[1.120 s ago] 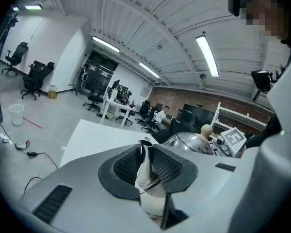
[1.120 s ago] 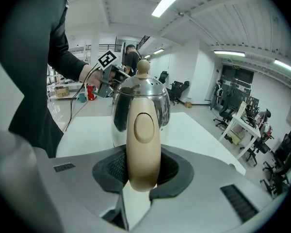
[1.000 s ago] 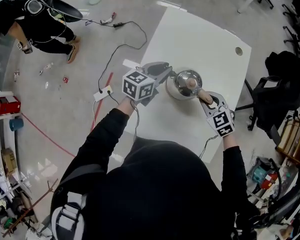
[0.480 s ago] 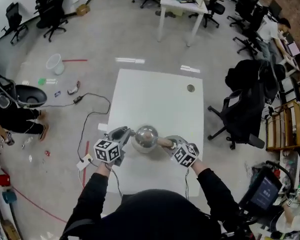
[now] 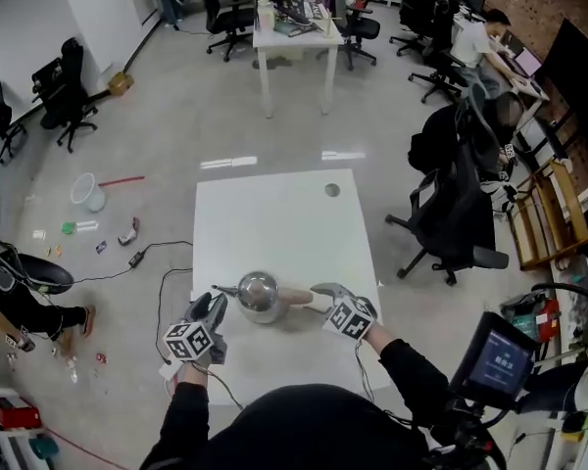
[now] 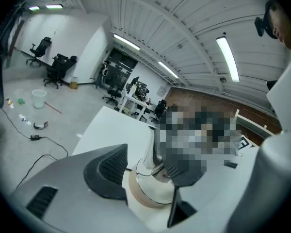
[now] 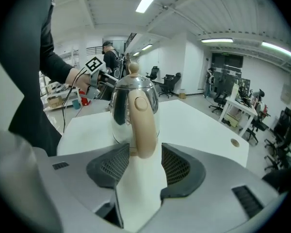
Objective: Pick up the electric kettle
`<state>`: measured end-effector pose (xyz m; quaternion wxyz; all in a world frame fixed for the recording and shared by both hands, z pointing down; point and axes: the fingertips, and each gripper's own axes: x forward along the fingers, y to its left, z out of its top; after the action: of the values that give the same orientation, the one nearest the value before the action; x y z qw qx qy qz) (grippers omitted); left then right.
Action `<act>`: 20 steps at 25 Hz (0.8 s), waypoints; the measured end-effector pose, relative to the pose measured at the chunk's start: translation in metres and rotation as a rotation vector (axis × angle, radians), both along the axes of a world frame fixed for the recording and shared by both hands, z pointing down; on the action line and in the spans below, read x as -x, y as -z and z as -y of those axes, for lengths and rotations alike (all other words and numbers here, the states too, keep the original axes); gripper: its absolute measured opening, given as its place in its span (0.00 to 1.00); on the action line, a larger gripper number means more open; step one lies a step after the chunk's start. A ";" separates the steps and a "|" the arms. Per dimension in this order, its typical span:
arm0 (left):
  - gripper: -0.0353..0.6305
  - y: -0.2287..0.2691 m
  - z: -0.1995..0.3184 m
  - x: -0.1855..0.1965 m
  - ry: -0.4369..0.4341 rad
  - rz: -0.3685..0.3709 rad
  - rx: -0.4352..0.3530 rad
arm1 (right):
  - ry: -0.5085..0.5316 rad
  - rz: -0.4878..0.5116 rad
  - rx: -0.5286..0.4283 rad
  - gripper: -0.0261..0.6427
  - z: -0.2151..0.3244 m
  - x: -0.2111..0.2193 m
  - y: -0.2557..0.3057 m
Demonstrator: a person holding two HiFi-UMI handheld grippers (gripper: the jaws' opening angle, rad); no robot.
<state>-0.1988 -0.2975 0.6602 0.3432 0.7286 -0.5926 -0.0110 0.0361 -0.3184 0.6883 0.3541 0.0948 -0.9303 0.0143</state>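
Both my tools have just been opening. The left tool (image 5: pixel 214 309) now stands wide with the side of the kettle (image 5: pixel 258 297) between its jaws and no pad seeming to press on it, and the right tool (image 5: pixel 321 295) is spread around the beige handle (image 7: pixel 143 125) without clamping it. The kettle stands upright on the white worktop (image 5: pixel 284 213), near the edge closest to me, with one tool on either side. With nothing gripped, I judge the pick-up not yet done, and I would need to close the right tool on the handle before any lift.

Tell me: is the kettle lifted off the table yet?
No, the right gripper view shows the kettle standing with its base on the white table.
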 end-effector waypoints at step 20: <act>0.33 0.159 -0.073 -0.173 -0.181 0.049 -0.275 | -0.559 0.613 0.111 0.06 -0.022 -0.115 0.152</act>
<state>-0.0258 -0.2249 0.5008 0.2254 0.8191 -0.5257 -0.0432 0.1513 -0.2969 0.5368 0.0477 0.3158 -0.9288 0.1878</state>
